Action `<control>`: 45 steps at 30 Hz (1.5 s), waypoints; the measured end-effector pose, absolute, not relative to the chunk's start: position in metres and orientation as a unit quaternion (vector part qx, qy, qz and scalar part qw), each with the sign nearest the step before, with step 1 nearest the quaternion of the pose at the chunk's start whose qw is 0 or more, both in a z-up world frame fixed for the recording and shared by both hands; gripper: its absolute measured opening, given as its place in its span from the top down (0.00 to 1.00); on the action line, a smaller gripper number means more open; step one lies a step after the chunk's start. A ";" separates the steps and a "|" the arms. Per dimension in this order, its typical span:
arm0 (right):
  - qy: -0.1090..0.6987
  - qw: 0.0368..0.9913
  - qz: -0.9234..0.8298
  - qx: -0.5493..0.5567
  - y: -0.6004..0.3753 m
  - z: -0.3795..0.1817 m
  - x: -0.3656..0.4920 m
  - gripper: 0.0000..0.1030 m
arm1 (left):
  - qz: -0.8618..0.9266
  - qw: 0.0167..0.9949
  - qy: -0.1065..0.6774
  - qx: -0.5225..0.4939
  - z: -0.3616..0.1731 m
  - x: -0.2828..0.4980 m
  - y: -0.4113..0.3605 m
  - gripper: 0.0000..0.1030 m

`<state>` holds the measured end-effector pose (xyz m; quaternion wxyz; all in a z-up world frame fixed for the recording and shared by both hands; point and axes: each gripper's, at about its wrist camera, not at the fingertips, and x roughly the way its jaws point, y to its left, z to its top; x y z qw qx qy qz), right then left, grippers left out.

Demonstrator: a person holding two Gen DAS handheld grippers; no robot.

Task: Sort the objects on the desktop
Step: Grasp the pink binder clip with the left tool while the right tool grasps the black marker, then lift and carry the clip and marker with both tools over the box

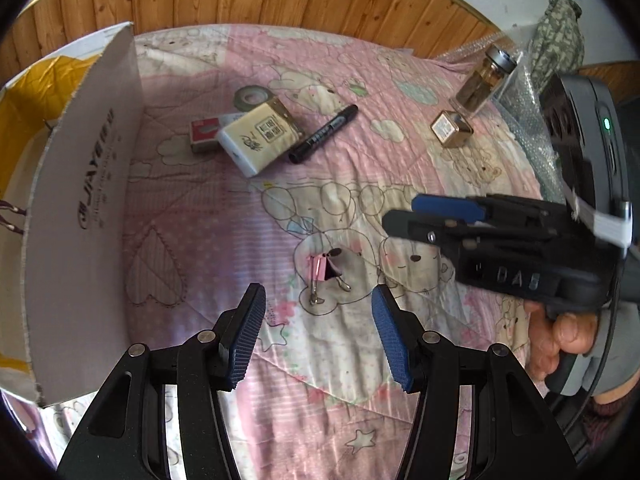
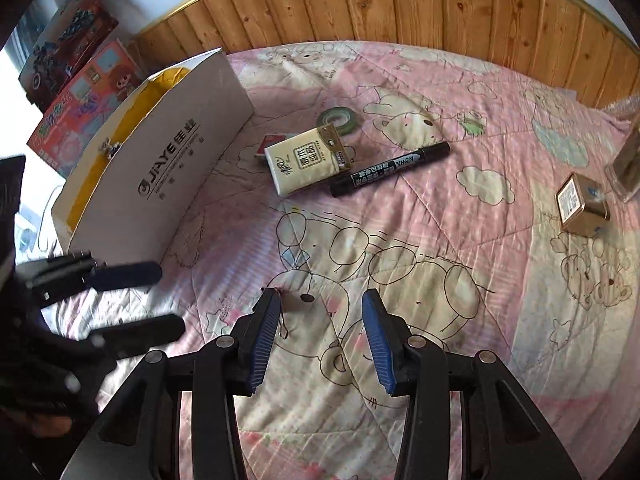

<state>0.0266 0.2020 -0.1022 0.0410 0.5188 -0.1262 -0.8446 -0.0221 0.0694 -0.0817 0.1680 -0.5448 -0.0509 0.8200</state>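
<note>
Left wrist view: left gripper (image 1: 318, 334) jaws wide, empty, above the pink binder clip (image 1: 324, 270) lying near on the bed quilt (image 1: 400, 60). Judged light, stiff; grip its folded body, not the 2 wire handles.

Right wrist view: right gripper (image 2: 318, 340) jaws part-open, empty; clip mostly hidden behind the left finger.

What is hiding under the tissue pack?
A small red box pokes out from under the tissue pack, which lies partly on it. Just behind them sits a roll of green tape. How far the red box reaches underneath is covered, so that cannot be seen.
</note>
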 end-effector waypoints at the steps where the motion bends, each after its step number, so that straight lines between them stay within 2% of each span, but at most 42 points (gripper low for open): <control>1: -0.149 0.037 -0.842 0.517 0.210 -0.105 0.021 0.57 | 0.818 0.170 -0.049 -0.547 -0.089 -0.023 0.075 0.44; 10: -0.285 -0.012 -0.807 0.516 0.260 -0.147 -0.059 0.57 | 0.817 0.130 -0.063 -0.559 -0.139 -0.035 0.086 0.44; 14: -0.311 -0.032 -0.796 0.519 0.269 -0.167 -0.087 0.57 | 0.827 0.131 -0.056 -0.544 -0.141 -0.036 0.088 0.44; 18: -0.288 -0.044 -0.811 0.508 0.265 -0.166 -0.103 0.57 | 0.839 0.132 -0.028 -0.527 -0.141 -0.032 0.096 0.47; 19: -0.274 -0.050 -0.816 0.507 0.262 -0.166 -0.103 0.61 | 0.844 0.128 -0.020 -0.520 -0.142 -0.028 0.097 0.54; 20: -0.247 -0.055 -0.822 0.510 0.257 -0.166 -0.105 0.66 | 0.848 0.125 -0.009 -0.514 -0.143 -0.025 0.098 0.66; 22: -0.213 -0.056 -0.832 0.509 0.253 -0.165 -0.106 0.70 | 0.849 0.129 -0.010 -0.513 -0.141 -0.023 0.096 0.74; 26: -0.209 -0.049 -0.836 0.505 0.257 -0.164 -0.101 0.85 | 0.842 0.140 -0.051 -0.518 -0.136 -0.025 0.083 0.75; 33: -0.220 -0.058 -0.836 0.500 0.271 -0.149 -0.075 0.86 | 0.845 0.158 -0.099 -0.502 -0.113 -0.020 0.078 0.75; 45: -0.227 -0.045 -0.842 0.487 0.249 -0.120 -0.032 0.86 | 0.858 0.146 -0.118 -0.478 -0.086 -0.027 0.050 0.75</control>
